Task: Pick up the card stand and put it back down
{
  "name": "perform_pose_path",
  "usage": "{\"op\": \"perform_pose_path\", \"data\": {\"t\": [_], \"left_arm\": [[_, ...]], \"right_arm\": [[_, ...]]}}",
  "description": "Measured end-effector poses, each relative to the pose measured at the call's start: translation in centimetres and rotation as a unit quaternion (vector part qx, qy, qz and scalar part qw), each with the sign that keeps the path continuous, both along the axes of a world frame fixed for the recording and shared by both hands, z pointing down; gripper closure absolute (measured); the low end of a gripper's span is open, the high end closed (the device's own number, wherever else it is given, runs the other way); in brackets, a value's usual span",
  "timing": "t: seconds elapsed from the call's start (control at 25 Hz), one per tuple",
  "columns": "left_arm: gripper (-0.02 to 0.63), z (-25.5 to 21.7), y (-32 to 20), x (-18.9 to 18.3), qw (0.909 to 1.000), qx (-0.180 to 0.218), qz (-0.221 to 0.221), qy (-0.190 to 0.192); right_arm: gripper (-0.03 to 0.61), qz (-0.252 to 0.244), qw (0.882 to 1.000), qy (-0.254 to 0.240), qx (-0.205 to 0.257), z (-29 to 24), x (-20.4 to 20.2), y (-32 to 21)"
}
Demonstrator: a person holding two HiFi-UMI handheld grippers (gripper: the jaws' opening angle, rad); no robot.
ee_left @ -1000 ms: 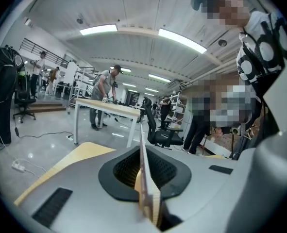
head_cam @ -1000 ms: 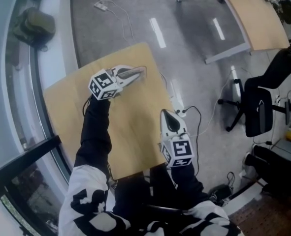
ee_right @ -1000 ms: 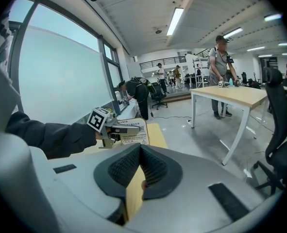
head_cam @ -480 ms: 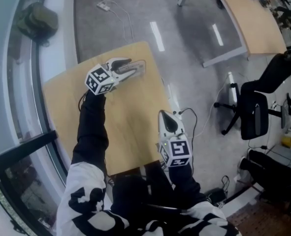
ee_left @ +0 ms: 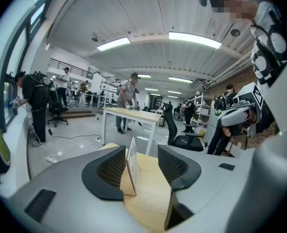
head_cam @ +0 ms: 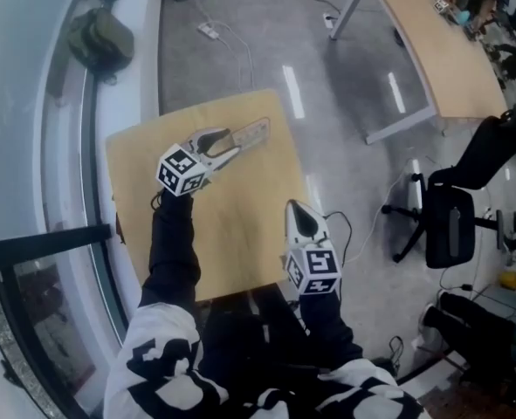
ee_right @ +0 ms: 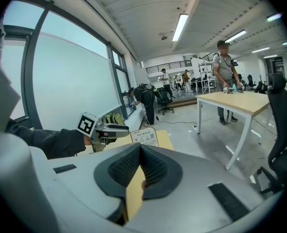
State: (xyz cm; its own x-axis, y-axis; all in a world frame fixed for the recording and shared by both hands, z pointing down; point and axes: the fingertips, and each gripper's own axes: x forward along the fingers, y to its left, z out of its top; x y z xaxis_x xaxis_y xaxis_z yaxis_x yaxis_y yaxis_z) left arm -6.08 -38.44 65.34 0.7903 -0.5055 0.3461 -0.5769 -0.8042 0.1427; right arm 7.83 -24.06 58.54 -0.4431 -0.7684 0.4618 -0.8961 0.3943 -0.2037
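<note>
The card stand (head_cam: pixel 251 133) is a small wooden base with an upright printed card, resting near the far edge of the light wooden table (head_cam: pixel 231 225). My left gripper (head_cam: pixel 231 143) reaches toward it from the near left. In the left gripper view the card stand (ee_left: pixel 131 166) is upright between the jaws of the left gripper (ee_left: pixel 142 152), close to the left pad and clear of the right pad; the jaws are opening. My right gripper (head_cam: pixel 297 206) hovers at the table's right edge, shut with nothing in it. The right gripper view shows the card stand (ee_right: pixel 144 136) beside the left gripper (ee_right: pixel 115 128).
An olive backpack (head_cam: pixel 100 40) lies on the window sill to the left. A cable and power strip (head_cam: pixel 214 29) cross the floor beyond the table. Another table (head_cam: pixel 441 51) and a black office chair (head_cam: pixel 450 221) are to the right. Several people are working far off.
The left jaws have spread apart and let go of the card stand, which now rests on the table. The right gripper stays where it was.
</note>
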Motion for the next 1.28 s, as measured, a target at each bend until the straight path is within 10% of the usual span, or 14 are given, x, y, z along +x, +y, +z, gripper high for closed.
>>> {"op": "perform_pose_path", "data": {"t": [0.72,1.28], "left_arm": [[0.427,-16.4,16.2,0.1,0.9809,0.090,-0.171,0.021],[0.600,-25.7,25.2,2.0,0.9365,0.190,-0.290,0.054]], "right_arm": [[0.557,-0.080,0.991,-0.053,0.092,-11.0,-3.9,5.6],[0.558,-0.127,0.973,-0.066,0.181,-19.5,-3.6,9.6]]}}
